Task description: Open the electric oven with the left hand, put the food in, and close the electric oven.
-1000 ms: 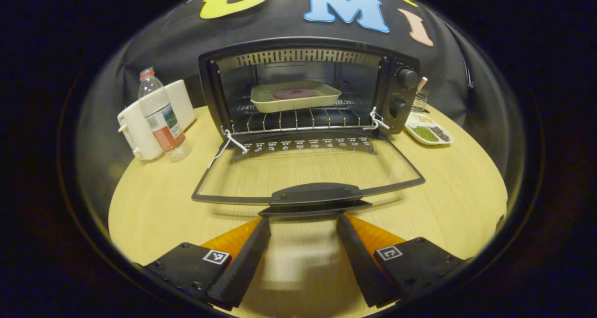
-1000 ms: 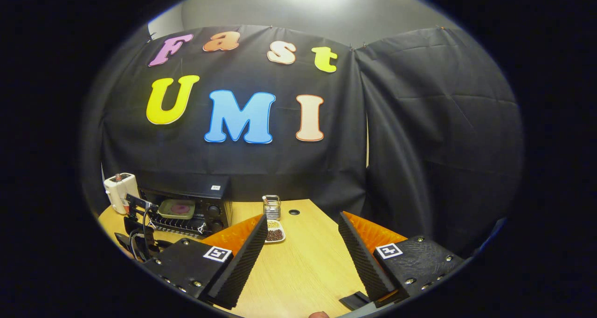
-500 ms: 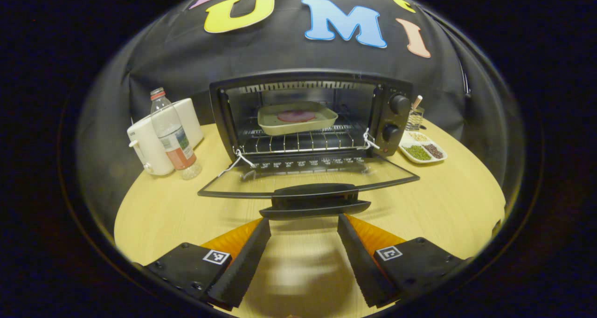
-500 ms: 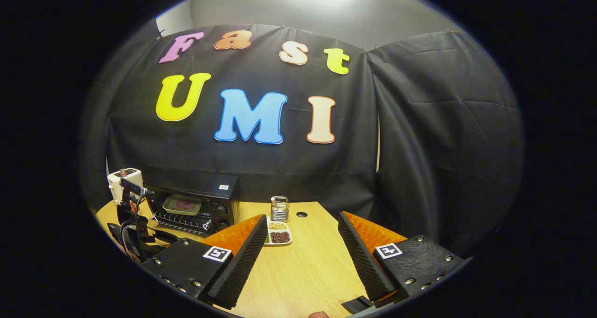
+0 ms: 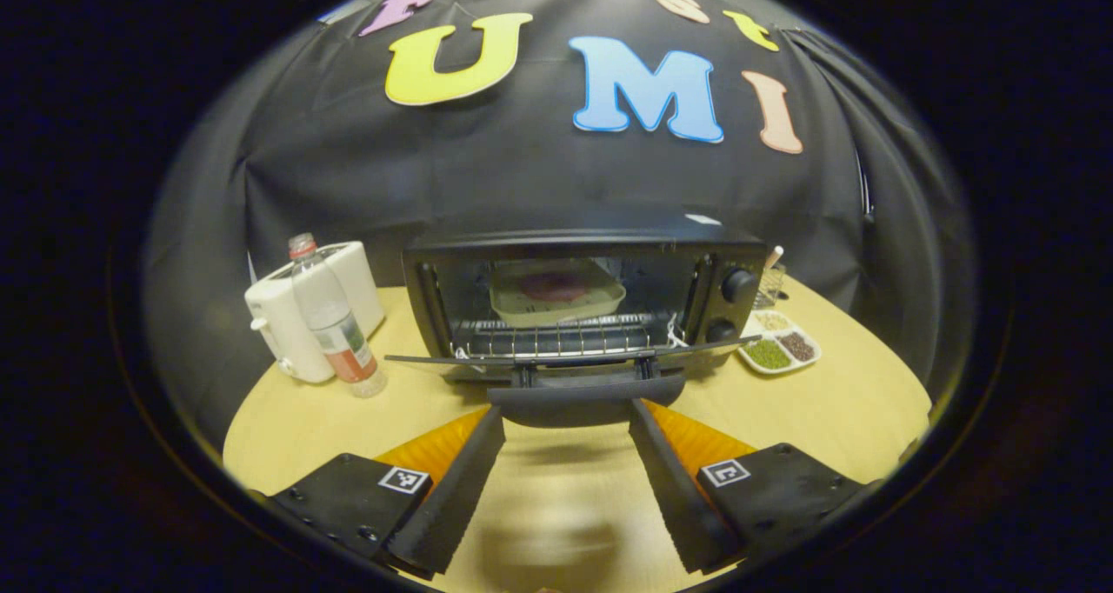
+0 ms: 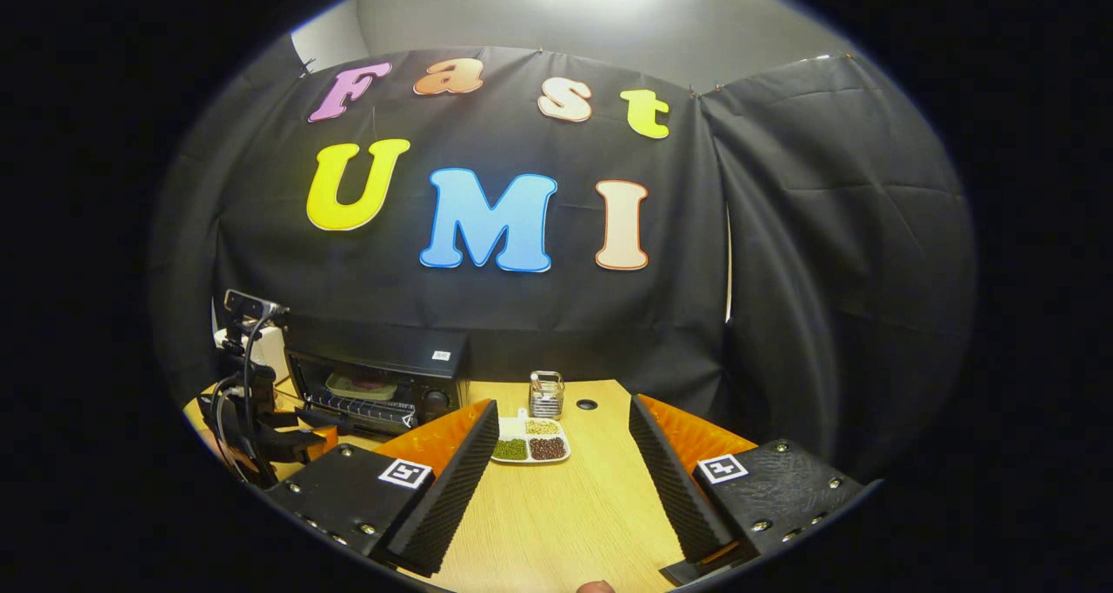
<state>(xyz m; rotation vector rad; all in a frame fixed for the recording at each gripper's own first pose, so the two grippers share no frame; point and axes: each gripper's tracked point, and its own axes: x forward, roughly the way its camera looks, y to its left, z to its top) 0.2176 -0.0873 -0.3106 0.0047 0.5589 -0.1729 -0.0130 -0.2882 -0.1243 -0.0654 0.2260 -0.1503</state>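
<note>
1. Glass oven door [image 5: 565,360] is seen edge-on at 6 o'clock of the oven [image 5: 584,293], its handle [image 5: 585,399] met by the left gripper [image 5: 565,419], fingers spread, for closing.
2. Food tray [image 5: 556,290] is set on the rack inside.
3. Right gripper [image 6: 563,441] is held apart, fingers spread, gripping nothing.

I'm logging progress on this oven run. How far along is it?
Done: the pale baking tray with pink food sits on the rack inside the black electric oven. In hand: the open left gripper is at the handle of the glass oven door, which lies roughly level. Left: swinging the door fully shut. The open right gripper hangs idle.
</note>
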